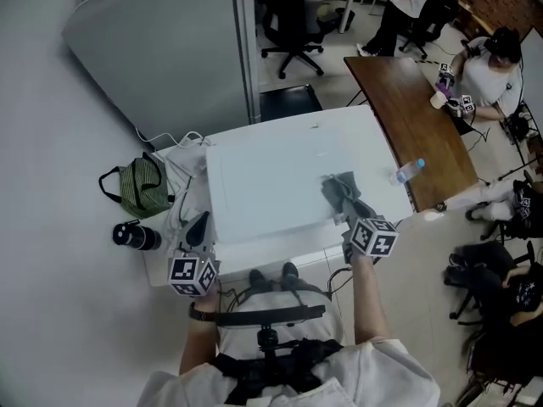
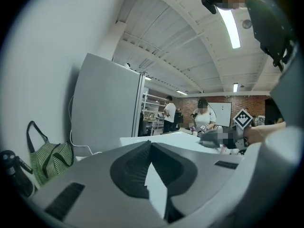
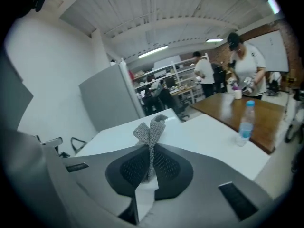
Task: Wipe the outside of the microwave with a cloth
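Cloth pinched on the microwave's top

The right gripper is clamped on the grey cloth, which lies bunched on the top of the white microwave, near its right front corner. The left gripper sits at the microwave's left front corner, its jaws closed together with nothing between them. Left of the microwave lie a green striped bag, whose contents cannot be seen, and a black flask. Right of the microwave, a clear water bottle with a blue cap rests on a wooden table.
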`<state>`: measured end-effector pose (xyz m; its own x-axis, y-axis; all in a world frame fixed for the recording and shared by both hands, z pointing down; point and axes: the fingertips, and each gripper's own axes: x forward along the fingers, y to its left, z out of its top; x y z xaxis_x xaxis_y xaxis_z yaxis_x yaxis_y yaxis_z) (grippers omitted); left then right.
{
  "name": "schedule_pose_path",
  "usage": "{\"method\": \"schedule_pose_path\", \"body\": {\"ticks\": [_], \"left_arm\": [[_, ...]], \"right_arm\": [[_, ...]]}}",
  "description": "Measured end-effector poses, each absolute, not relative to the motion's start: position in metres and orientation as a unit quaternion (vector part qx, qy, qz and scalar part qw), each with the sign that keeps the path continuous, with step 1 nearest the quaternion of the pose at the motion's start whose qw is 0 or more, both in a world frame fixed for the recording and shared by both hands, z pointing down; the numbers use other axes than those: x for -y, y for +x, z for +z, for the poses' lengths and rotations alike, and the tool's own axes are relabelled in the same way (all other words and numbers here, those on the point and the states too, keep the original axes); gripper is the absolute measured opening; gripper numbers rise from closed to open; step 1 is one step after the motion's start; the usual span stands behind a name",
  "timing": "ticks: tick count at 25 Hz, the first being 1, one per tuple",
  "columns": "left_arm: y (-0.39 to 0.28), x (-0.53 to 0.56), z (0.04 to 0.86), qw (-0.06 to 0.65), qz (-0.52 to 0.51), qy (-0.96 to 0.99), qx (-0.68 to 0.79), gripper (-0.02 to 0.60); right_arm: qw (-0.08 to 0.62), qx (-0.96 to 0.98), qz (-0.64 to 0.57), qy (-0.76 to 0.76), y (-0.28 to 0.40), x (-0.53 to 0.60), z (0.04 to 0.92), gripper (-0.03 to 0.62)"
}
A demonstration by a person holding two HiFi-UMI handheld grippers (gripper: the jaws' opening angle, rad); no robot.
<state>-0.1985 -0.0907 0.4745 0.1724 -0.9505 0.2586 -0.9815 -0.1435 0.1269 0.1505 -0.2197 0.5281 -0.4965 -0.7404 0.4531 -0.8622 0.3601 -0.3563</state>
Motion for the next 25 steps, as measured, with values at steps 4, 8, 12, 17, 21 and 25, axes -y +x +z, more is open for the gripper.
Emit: {"method": "schedule_pose_path", "body": {"ticks": [4, 8, 12, 17, 21, 25], "left_arm": [[-0.179, 0.099, 0.473, 0.133, 0.062, 0.768, 0.624, 0.008], [-0.168, 0.098, 0.472, 0.132, 0.063, 0.773, 0.617, 0.008], [-0.170, 0.084, 0.474, 0.133, 0.063, 0.771, 0.620, 0.008], [-0.191, 0.049, 0.480, 0.138, 0.066, 0.753, 0.641, 0.008], [-0.215, 0.013, 0.486, 0.139, 0.070, 0.736, 0.658, 0.008], [-0.231, -0.022, 0.489, 0.149, 0.071, 0.719, 0.675, 0.008]], "right_arm": [[0.102, 0.762, 0.266, 0.581, 0.250, 0.216, 0.526, 0.020], [0.113, 0.775, 0.263, 0.563, 0.236, 0.196, 0.531, 0.020], [0.129, 0.828, 0.274, 0.472, 0.137, 0.157, 0.543, 0.020], [0.145, 0.891, 0.289, 0.320, -0.002, 0.087, 0.552, 0.020], [0.165, 0.920, 0.283, 0.214, -0.095, 0.025, 0.565, 0.020], [0.180, 0.935, 0.277, 0.130, -0.158, -0.031, 0.574, 0.020]]}}
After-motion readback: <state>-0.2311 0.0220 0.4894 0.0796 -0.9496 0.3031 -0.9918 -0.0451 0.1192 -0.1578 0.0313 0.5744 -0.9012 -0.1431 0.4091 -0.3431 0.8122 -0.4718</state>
